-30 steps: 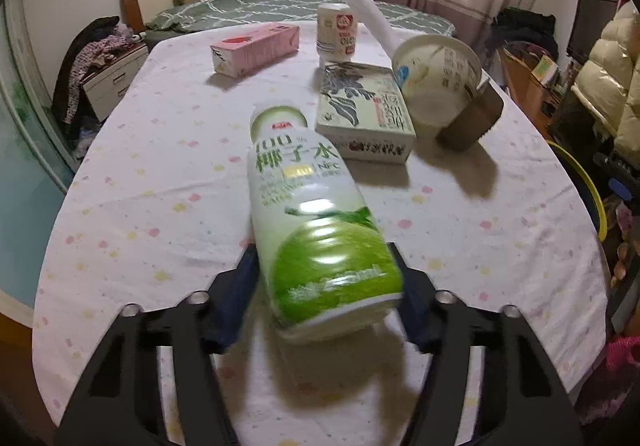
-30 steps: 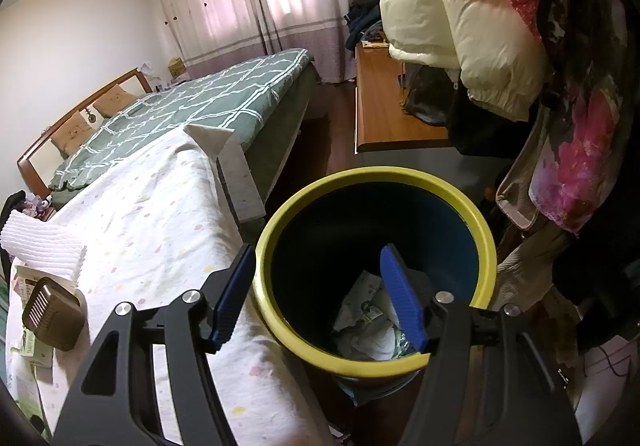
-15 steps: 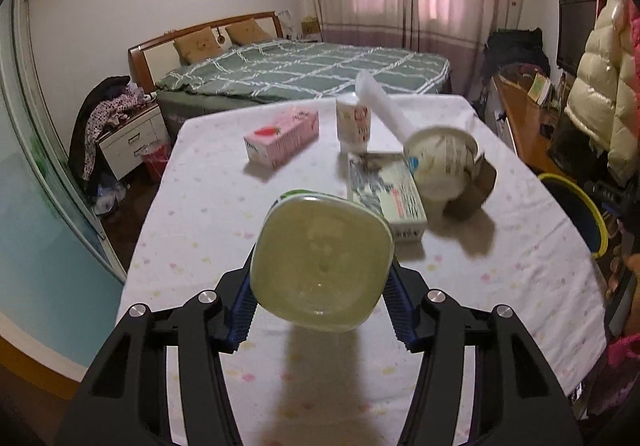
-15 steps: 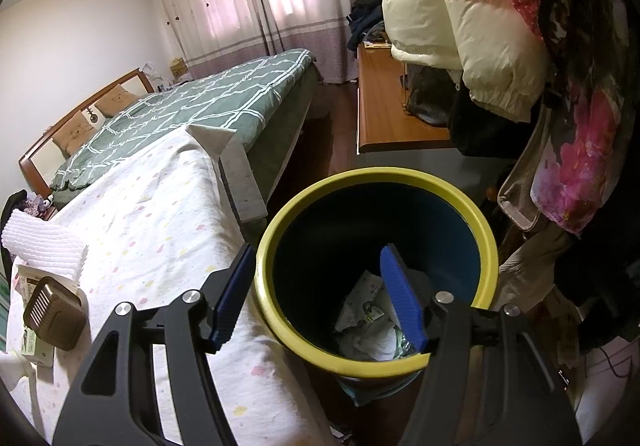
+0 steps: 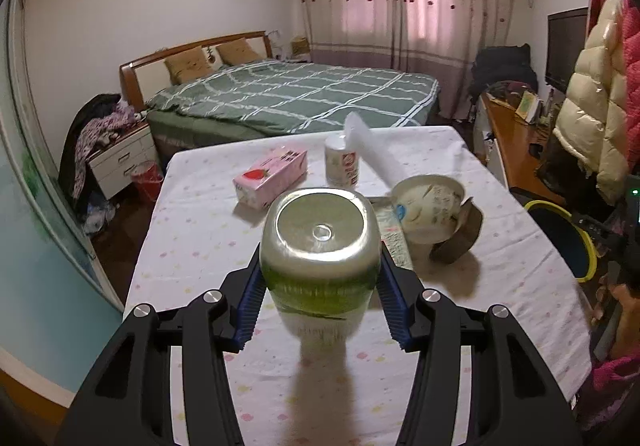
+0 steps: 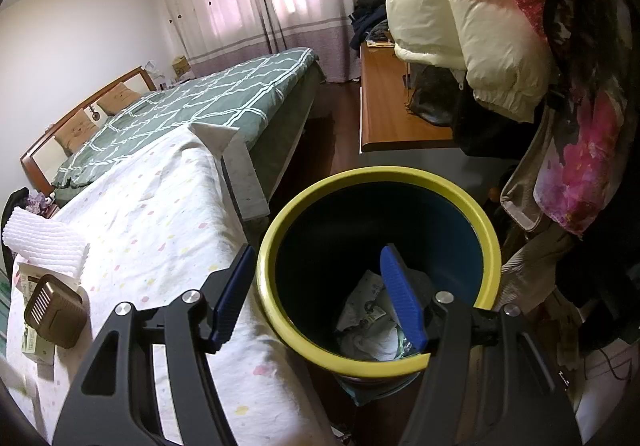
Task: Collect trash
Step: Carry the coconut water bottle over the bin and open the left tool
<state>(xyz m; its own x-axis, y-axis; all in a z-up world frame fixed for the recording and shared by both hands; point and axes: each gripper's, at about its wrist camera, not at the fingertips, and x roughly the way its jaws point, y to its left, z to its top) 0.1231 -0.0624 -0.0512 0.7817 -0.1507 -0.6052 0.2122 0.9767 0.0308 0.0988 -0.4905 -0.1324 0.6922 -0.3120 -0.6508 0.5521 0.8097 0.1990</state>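
A green-and-white coconut water bottle (image 5: 320, 242) hangs above the white dotted tablecloth (image 5: 192, 246), its base turned toward the camera. My left gripper (image 5: 320, 286) is closing on it, and both blue pads press its sides. On the table behind it lie a pink carton (image 5: 270, 177), a white cup (image 5: 342, 165), a paper bowl (image 5: 426, 211), a flat printed box (image 5: 394, 234) and a brown container (image 5: 460, 242). My right gripper (image 6: 316, 258) stands open and empty over the yellow-rimmed bin (image 6: 376, 173), which has crumpled paper (image 6: 372, 322) at the bottom.
The bin (image 5: 540, 204) stands off the table's right edge, below hanging coats (image 6: 480, 25). A bed (image 5: 300, 93) lies beyond the table's far end. A wooden desk (image 6: 392, 105) is behind the bin. A white ribbed roll (image 6: 44, 242) rests on the table's left part.
The left gripper has closed on the bottle and lifted it off the table, tipping its base toward the camera. The right gripper has stayed still over the bin.
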